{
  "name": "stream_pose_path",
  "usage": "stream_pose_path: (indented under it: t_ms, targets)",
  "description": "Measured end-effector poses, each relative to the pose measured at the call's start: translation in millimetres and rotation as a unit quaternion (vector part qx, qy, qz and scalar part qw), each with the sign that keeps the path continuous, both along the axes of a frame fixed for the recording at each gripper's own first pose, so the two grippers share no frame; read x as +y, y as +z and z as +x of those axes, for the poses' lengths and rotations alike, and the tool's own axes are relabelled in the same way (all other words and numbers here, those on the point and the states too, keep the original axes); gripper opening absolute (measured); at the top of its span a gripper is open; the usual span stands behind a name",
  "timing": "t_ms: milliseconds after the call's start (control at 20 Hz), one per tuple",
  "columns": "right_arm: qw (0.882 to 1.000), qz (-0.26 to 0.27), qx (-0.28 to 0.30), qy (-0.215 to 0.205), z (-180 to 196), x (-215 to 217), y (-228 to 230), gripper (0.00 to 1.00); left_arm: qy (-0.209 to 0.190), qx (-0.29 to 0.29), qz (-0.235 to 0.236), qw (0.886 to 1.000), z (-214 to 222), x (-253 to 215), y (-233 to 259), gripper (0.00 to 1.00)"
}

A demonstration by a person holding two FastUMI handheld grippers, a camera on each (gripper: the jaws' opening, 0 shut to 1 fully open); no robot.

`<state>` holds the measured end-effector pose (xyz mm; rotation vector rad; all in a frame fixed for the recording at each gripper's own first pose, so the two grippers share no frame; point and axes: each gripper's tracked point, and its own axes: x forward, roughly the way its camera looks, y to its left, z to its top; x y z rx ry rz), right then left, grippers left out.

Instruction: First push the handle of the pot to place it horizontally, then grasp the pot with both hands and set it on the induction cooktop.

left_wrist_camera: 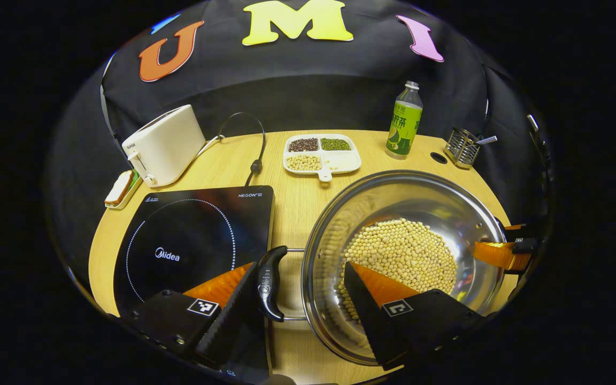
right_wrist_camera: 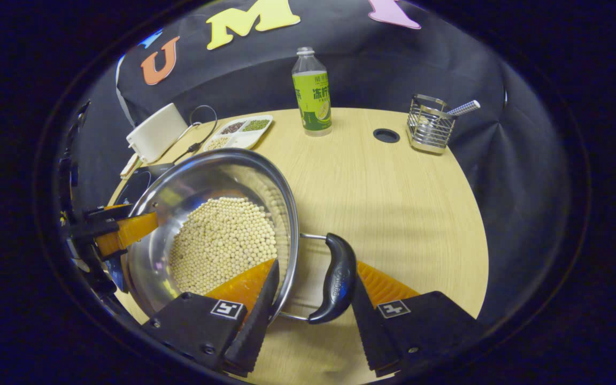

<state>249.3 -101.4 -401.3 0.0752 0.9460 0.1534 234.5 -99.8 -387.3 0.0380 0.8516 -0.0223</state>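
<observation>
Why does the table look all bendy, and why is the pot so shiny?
Left gripper view: the fisheye lens bows the table edge, and the steel pot mirrors the beans on its wall. Right gripper view: the table curves the same way, the pot glints, all sharp.

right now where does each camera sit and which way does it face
Left gripper view: rides the left gripper at the steel pot of pale beans, straddling its black side handle, facing the black induction cooktop and white toaster; own two fingers show.
Right gripper view: rides the right gripper at the pot's opposite black handle, facing the wooden table and green-labelled bottle; own fingers show.
Shared: pot, bottle, toaster, divided tray; each shows the other gripper across the pot.
</observation>
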Motion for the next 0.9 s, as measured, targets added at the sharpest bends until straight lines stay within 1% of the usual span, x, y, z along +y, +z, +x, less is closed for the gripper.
stream_pose_path:
  t_ms: [100,150,200,250,300,350,450,550,600,650,900]
  targets:
    - [1.0,-0.005,0.015,-0.006,-2,-1,-1,0.73,0.008,0.001,-0.002,1.0,0,3,2,0.83]
    - [1.0,-0.007,0.021,-0.015,-1,-1,-1,0.72,0.009,0.01,0.0,1.0,-3,4,2,0.75]
    - [0.999,-0.012,0.024,-0.017,-1,-1,-1,0.7,0.004,0.007,0.002,1.0,-1,4,3,0.72]
    - [0.999,-0.015,0.025,-0.016,-1,-1,-1,0.67,0.003,0.015,0.008,1.0,-1,8,0,0.8]
    - [0.999,-0.013,0.024,-0.021,0,-2,-1,0.67,0.003,0.009,0.005,1.0,-3,6,4,0.72]
    - [0.999,-0.012,0.026,-0.024,0,-2,1,0.65,0.001,0.014,0.008,1.0,-4,7,2,0.63]
    - [0.999,-0.015,0.028,-0.028,0,-2,1,0.6,-0.001,0.012,0.009,1.0,-2,7,2,0.64]
    - [0.999,-0.014,0.031,-0.036,-3,-2,2,0.58,-0.012,0.012,0.008,1.0,-1,6,3,0.63]
    - [0.999,-0.013,0.033,-0.04,-6,-1,2,0.58,-0.014,0.015,0.004,1.0,-1,6,3,0.74]
    - [0.999,-0.012,0.029,-0.044,-8,-1,4,0.58,-0.017,0.015,0.001,1.0,0,6,3,0.62]
    - [0.999,-0.02,0.013,-0.049,-15,-1,19,0.58,-0.023,0.013,-0.014,1.0,-5,7,12,0.62]
